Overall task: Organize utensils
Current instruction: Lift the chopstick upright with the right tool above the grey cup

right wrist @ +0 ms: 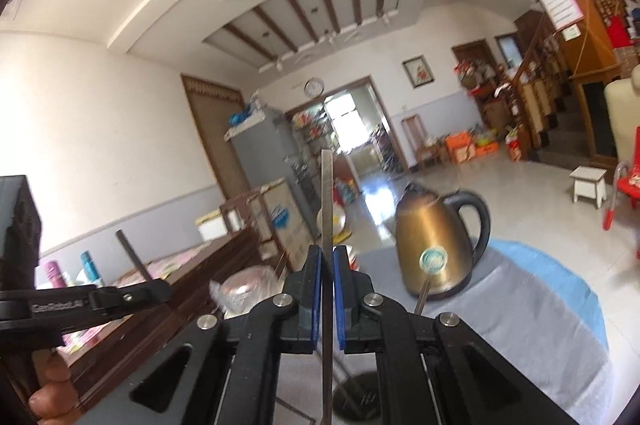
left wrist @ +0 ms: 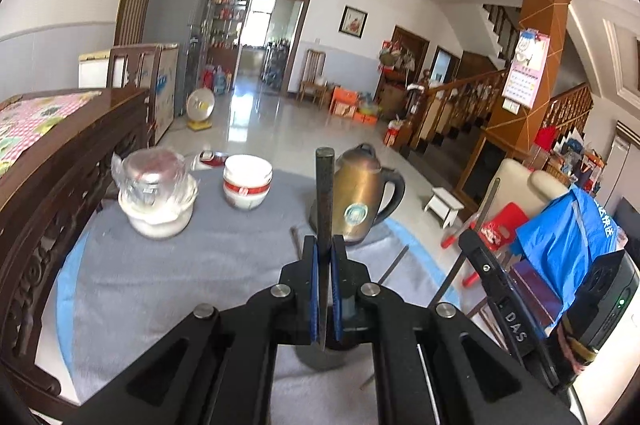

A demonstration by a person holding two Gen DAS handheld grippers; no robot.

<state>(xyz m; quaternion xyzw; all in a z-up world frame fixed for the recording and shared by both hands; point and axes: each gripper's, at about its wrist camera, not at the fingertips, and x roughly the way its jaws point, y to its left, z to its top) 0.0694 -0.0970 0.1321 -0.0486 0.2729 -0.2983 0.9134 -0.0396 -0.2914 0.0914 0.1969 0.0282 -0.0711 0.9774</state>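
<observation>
My left gripper (left wrist: 324, 245) is shut on a dark chopstick (left wrist: 324, 193) that stands upright between its blue pads, above a dark round utensil holder (left wrist: 320, 359) on the grey cloth. My right gripper (right wrist: 326, 257) is shut on a silver chopstick (right wrist: 327, 201), also upright, over the mesh utensil holder (right wrist: 356, 399). Two more thin utensils (left wrist: 394, 261) lean by the holder's right side. The left gripper (right wrist: 100, 299) with its dark chopstick (right wrist: 134, 257) shows at the left of the right wrist view.
A bronze kettle (left wrist: 362, 199) stands on the round table (left wrist: 160, 277) just behind the holder. White bowls (left wrist: 247, 185) and a wrapped bowl stack (left wrist: 158, 193) sit at the far left. A carved wooden bench (left wrist: 60, 177) borders the table's left side.
</observation>
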